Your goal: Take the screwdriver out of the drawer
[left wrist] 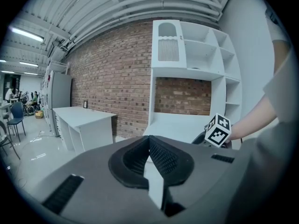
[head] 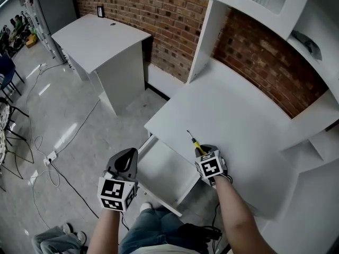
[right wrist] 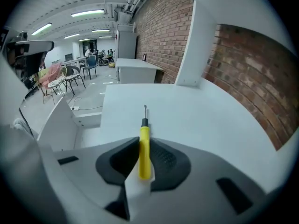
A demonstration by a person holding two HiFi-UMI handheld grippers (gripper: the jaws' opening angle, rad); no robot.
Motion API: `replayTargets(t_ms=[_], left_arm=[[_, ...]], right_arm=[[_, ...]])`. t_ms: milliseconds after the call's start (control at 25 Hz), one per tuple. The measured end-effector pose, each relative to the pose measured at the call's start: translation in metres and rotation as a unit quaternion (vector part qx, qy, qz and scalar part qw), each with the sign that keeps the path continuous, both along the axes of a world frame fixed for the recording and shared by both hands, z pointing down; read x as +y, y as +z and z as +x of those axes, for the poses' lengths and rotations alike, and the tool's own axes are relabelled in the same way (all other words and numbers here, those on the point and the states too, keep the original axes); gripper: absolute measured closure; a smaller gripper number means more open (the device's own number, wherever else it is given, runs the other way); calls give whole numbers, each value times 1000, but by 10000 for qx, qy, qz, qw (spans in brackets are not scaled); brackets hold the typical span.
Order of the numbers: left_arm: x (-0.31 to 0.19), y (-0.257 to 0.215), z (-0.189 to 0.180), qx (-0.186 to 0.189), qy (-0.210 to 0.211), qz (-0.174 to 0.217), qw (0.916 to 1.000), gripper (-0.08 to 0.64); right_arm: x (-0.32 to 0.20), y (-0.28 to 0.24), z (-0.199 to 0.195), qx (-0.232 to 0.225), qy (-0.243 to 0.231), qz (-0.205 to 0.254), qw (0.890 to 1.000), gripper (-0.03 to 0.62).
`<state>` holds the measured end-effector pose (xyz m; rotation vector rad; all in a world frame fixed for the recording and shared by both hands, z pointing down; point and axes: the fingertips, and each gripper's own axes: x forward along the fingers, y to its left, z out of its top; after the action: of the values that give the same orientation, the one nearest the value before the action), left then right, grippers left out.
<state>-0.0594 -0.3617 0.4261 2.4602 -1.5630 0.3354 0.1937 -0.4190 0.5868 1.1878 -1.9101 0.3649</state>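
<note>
Markings: black-and-white square patterns on the marker cubes (head: 115, 193), one per gripper.

Containers: shallow white drawer (head: 168, 169), pulled out from under the front edge of the white laminate desk (head: 238, 115) near its left front corner, plain white bottom showing. Tall white shelf unit (left wrist: 196, 55) standing along the desk's back edge, with open compartments; contents too small to tell.

Task thing: slim screwdriver (right wrist: 145, 139) with yellow plastic handle, black collar and thin metal shaft. Out of the drawer, clamped by the handle in the right gripper (head: 202, 151). Jaws narrow, pads pressed on the yellow plastic. Shaft pointing ahead over the desk top, just inside the front edge, beside the drawer. Tip touching the top or clear of it: cannot tell.

Left gripper (left wrist: 149, 141): jaws pressed together on nothing, held off the desk's left front corner, beside the drawer's outer end.

Surface and room: desk top bare white ahead of the screwdriver. Red brick wall (head: 159, 15) behind. Second white desk (head: 100, 38) against that wall. Glossy grey floor (head: 69, 115) with loose cables (head: 63, 163). Strip lights on a ribbed ceiling.
</note>
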Motion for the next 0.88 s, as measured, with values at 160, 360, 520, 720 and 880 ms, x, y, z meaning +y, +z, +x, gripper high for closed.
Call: replayTargets(t_ms=[160, 360, 520, 720, 880], left_arm=[[-4, 0, -2, 25, -43, 30, 10000, 548], [-8, -7, 5, 101, 24, 91, 9999, 548], [-12, -18, 10, 208, 81, 216, 9995, 548], [-11, -41, 19, 331, 221, 481, 9980, 548], [-5, -66, 29, 381, 399, 761, 9956, 548]], right_arm=[[-7, 1, -1, 83, 16, -33, 10000, 503], [-8, -28, 1, -111, 153, 372, 9991, 466], [0, -84, -3, -426, 351, 970, 9938, 474], [28, -159, -9, -687, 404, 1790, 9806, 579], [57, -212, -15, -999, 422, 2288, 9674, 581]])
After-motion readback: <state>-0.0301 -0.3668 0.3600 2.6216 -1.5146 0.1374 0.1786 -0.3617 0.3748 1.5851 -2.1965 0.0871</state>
